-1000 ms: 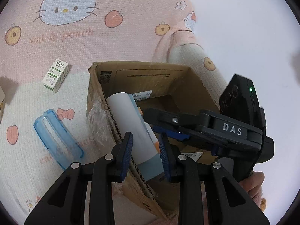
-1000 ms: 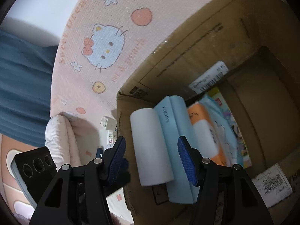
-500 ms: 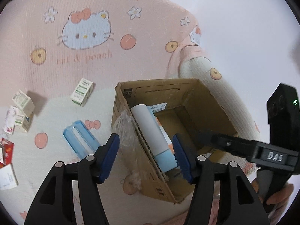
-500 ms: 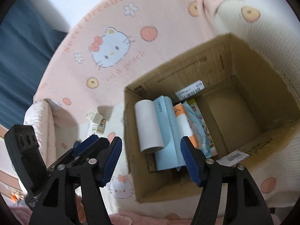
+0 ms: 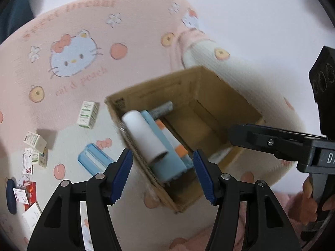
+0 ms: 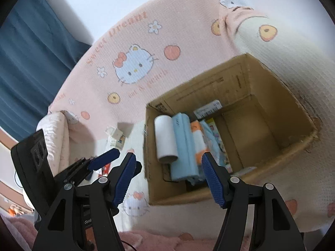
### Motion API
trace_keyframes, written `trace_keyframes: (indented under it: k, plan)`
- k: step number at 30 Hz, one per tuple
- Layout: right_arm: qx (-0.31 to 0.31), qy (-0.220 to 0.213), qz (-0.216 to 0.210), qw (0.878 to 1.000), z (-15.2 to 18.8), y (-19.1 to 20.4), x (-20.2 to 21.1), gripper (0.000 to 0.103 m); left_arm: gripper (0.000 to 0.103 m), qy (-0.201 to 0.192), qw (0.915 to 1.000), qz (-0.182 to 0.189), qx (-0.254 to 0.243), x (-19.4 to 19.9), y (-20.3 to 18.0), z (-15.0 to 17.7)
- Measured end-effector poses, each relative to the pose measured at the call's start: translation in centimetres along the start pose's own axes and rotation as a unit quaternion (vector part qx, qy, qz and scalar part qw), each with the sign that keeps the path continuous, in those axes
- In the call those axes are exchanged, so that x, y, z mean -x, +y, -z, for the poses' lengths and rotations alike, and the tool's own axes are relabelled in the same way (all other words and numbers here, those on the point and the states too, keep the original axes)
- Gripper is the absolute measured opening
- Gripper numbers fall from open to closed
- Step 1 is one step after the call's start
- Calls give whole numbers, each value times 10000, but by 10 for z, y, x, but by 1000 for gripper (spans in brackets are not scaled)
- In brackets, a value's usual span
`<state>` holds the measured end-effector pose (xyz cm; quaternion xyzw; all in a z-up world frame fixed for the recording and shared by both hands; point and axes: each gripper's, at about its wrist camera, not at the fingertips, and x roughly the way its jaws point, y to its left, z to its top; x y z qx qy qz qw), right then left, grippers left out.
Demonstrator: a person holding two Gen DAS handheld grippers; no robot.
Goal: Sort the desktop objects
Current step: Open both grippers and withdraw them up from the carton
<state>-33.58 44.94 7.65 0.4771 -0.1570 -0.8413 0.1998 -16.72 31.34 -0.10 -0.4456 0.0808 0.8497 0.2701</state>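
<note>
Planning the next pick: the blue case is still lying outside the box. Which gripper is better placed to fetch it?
Probably left. The left gripper is open, with the blue case just beside it. The right gripper is open too, but faces the cardboard box.

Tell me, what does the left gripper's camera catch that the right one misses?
Only the left view shows the blue plastic tray lying on the blanket and the green-and-white box beside the carton. Only the right view shows the dark blue curtain. Both share the cardboard box holding the white roll, and both grippers open: left, right.
</note>
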Motion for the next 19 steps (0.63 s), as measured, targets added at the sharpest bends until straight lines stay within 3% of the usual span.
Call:
trace_keyframes:
  k: [4,19]
  plan:
    - [-13,61,246,9997,10,-14,11,63,65,75,9998,-57,-146,-3,-16,7]
    - [58,24,200,9998,22,-16,22,64,65,29,9987,-196,-469,3,-32,10]
